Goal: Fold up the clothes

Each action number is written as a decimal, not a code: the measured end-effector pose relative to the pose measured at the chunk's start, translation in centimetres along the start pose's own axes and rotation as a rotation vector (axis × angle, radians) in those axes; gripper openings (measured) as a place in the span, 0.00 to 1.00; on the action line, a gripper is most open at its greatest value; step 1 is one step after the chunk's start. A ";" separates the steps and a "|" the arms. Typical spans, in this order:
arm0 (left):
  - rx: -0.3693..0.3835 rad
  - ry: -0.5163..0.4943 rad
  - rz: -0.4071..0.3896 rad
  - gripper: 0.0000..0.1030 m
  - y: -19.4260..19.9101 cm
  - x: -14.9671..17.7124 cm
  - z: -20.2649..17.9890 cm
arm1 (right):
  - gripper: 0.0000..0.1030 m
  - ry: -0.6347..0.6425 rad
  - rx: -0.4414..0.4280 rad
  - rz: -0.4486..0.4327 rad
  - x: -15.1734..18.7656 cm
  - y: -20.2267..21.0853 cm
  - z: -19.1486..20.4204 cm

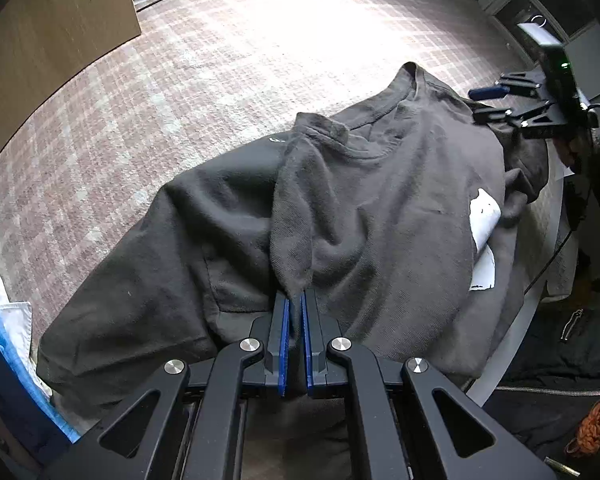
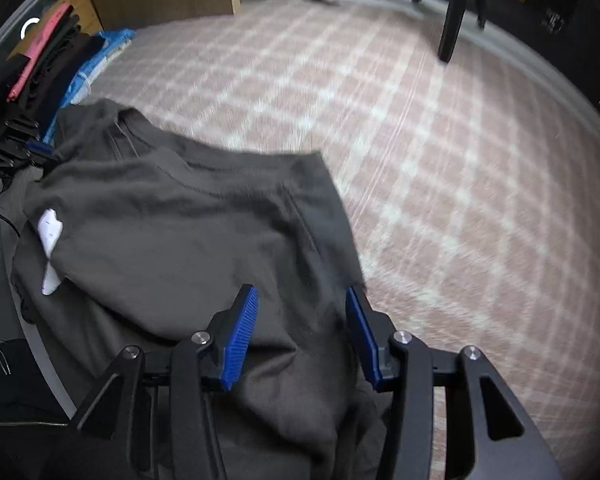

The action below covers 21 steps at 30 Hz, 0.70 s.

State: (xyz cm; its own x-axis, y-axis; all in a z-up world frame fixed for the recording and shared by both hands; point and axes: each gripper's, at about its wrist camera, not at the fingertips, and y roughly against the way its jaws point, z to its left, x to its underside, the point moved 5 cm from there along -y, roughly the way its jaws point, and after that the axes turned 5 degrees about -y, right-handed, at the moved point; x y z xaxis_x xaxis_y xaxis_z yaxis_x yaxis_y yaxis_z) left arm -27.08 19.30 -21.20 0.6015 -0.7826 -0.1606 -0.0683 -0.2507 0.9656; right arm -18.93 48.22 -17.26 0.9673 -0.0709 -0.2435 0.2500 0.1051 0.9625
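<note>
A dark grey sweatshirt (image 1: 380, 200) lies crumpled on a table covered in pink plaid cloth (image 1: 260, 60), with a white label (image 1: 484, 220) showing near its right side. My left gripper (image 1: 296, 300) is shut on a raised fold of the sweatshirt's sleeve (image 1: 296, 220), which stands up from the pads. My right gripper (image 2: 302, 296) hovers open over the sweatshirt (image 2: 180, 220) near its right edge; fabric lies under the gap and the blue pads (image 2: 240, 336) do not press it. The right gripper (image 1: 496, 102) also shows at the sweatshirt's far right in the left wrist view.
A wooden cabinet (image 1: 52, 40) stands at the back left. Folded clothes (image 2: 48, 60) are stacked beside a blue and white cloth (image 2: 96, 56). A dark chair leg (image 2: 452, 28) stands beyond the table. A cable (image 1: 560, 248) hangs by the table's grey rim (image 1: 512, 328).
</note>
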 end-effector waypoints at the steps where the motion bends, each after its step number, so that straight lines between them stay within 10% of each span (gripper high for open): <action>1: 0.000 0.000 0.000 0.05 -0.2 -0.2 -0.1 | 0.44 0.009 0.015 0.013 0.1 -0.4 0.0; 9: 0.024 -0.004 -0.011 0.05 -1.1 -0.9 0.1 | 0.43 0.003 0.014 0.036 1.2 -1.2 -0.4; 11: 0.016 0.003 -0.024 0.06 -1.4 -1.1 0.4 | 0.27 0.034 0.032 0.028 1.1 -1.2 0.0; 12: 0.011 0.009 -0.032 0.06 -1.5 -1.2 0.6 | 0.03 0.016 0.019 0.022 0.9 -1.0 -0.1; 21: 0.021 0.056 -0.159 0.01 -0.5 -1.2 0.2 | 0.02 -0.152 -0.064 -0.187 0.7 5.7 -0.6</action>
State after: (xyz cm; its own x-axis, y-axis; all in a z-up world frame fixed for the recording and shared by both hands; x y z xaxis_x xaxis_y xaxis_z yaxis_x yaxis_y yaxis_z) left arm -27.95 20.26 -21.49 0.6498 -0.6991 -0.2984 0.0145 -0.3810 0.9244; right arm -16.76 49.38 -12.04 0.8878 -0.2425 -0.3912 0.4309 0.1388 0.8917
